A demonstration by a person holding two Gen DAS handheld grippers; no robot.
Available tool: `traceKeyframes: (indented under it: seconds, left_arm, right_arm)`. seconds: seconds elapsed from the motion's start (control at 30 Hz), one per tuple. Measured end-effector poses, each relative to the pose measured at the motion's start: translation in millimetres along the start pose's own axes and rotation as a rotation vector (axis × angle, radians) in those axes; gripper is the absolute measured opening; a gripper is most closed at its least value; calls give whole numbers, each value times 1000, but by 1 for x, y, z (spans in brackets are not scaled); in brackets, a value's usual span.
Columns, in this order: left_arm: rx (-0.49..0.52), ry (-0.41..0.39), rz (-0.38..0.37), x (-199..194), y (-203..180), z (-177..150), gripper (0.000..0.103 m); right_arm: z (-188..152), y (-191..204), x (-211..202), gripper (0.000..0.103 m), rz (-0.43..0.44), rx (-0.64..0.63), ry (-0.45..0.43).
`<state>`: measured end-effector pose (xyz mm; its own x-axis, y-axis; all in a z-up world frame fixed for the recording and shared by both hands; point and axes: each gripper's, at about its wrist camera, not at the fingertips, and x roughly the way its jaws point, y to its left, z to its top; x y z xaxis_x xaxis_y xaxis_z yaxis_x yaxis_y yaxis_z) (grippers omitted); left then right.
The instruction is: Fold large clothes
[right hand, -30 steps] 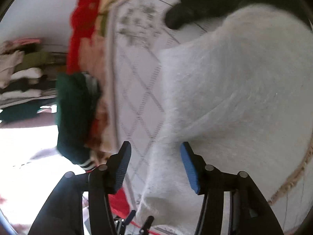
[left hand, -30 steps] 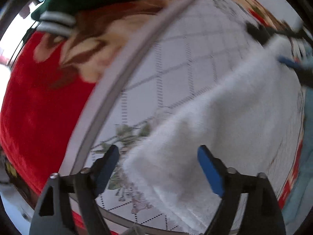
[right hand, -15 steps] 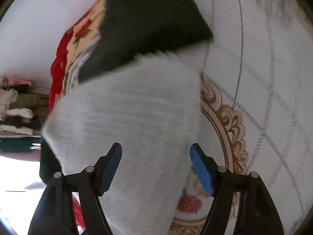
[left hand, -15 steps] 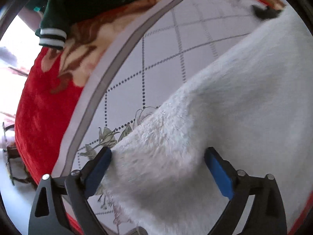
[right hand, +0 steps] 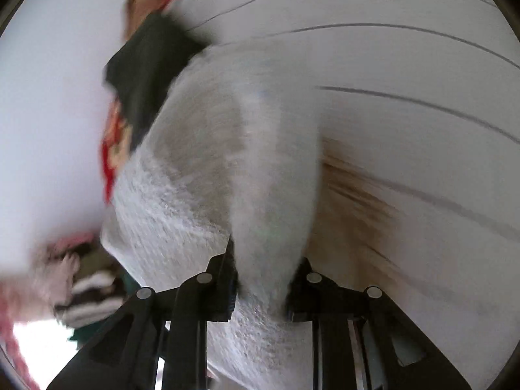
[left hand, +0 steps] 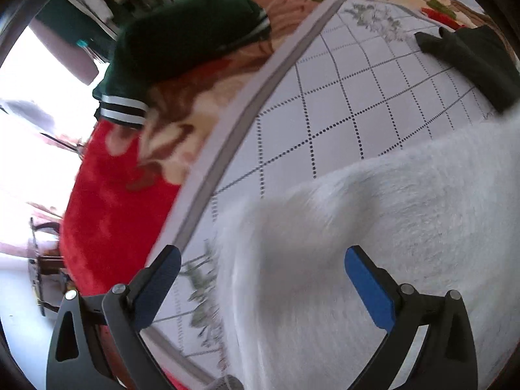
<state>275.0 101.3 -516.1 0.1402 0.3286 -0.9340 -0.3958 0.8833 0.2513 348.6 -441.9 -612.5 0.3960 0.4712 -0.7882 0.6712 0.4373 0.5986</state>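
Observation:
A fluffy white garment (left hand: 406,221) lies on a white quilt with a dotted diamond pattern (left hand: 341,97). My left gripper (left hand: 260,279) is open, its blue pads on either side of a raised fold of the garment, not closed on it. In the right wrist view my right gripper (right hand: 263,276) is shut on a pinched fold of the white garment (right hand: 227,162), which hangs forward from the jaws. The view is blurred by motion.
A dark green garment with striped cuffs (left hand: 182,39) lies on the red floral blanket (left hand: 113,201) at the left. A black garment (left hand: 471,58) lies on the quilt beyond the white one; it also shows in the right wrist view (right hand: 146,71). Stacked clothes (right hand: 87,286) sit at lower left.
My right gripper has closed on a fold of the white garment and swung with it. My left gripper has stayed open and shifted along the garment's edge.

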Motion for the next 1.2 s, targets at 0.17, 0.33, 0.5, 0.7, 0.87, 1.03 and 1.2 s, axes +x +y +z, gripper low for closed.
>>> traceKeyframes:
  seconds: [0.17,0.33,0.5,0.7,0.87,1.03,1.2]
  left_arm:
    - [52,17,-18,-23,-13,-36,103]
    - [114,102,-144,-24,-66,-57,103]
    - [174,23,-202,-32,-123,-38,103]
    - [141,153,-220,35,-154,-5,103]
    - [91,165,-289,37,-139,-6,103]
    - [60,137,-236,15,-118,-12,103]
    - [10,53,-172,-8,-79,-10,103]
  right_arm:
    - [-64,-70,-46,41,-317,-55,244]
    - [-77,-56,-103,54,-480,-292,115]
    - [-70,18,-116,68,-402,-531,14]
    - [-57,93,-30,23,-274,-720,140]
    - [-9,71,95,5,-573,-641,276]
    - [-8,109,92,5,-674,-697,288]
    - [-52,151,27,5,-397,-823,235]
